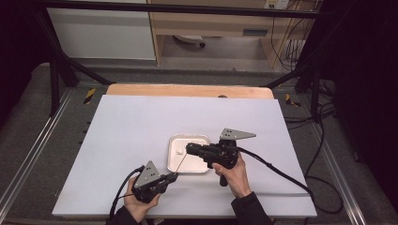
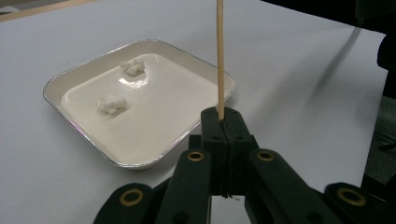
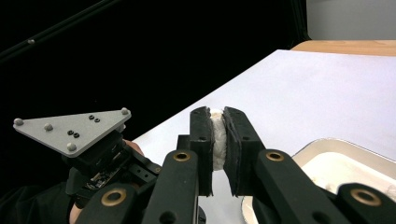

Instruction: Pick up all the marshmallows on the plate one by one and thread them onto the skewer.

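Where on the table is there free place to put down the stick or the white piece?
The white table is bare between the tray and its far wooden edge, and along its left side. The tray floor has room beside two white lumps. The near middle is crowded: the left gripper clamps the skewer and the right gripper pinches a white piece.

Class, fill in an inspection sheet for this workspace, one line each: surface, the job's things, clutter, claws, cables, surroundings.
Surface: white table, wooden strip along its far edge.
Job's things: wooden stick; metal tray with two white lumps; one more white piece in the right claw.
Clutter: nothing seen.
Claws: left claw shut on the stick, which stands up from its tips; right claw shut on the white piece, over the tray.
Cables: black cable trails from the right claw across the table; another from the left.
Surroundings: dark frame, grey floor, wooden furniture behind.
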Demonstrator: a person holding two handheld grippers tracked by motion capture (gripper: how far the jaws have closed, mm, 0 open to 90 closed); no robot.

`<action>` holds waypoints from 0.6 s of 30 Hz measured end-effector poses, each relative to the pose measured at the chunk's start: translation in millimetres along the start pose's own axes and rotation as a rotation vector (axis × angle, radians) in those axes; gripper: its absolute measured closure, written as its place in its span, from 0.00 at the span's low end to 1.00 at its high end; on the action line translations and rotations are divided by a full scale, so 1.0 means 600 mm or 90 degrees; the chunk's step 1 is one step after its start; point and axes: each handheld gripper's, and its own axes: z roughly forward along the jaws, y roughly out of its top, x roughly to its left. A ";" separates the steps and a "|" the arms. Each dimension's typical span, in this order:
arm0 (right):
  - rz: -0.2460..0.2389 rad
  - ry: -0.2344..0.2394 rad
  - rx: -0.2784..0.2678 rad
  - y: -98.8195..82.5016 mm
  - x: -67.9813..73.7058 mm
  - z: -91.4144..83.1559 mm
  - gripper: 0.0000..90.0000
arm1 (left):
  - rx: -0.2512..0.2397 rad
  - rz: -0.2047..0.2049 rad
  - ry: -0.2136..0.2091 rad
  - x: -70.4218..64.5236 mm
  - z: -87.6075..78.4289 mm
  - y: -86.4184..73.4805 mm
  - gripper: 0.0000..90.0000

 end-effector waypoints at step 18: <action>-0.010 -0.005 0.004 -0.006 0.005 0.001 0.92 | 0.005 -0.003 -0.008 -0.001 0.004 0.003 0.99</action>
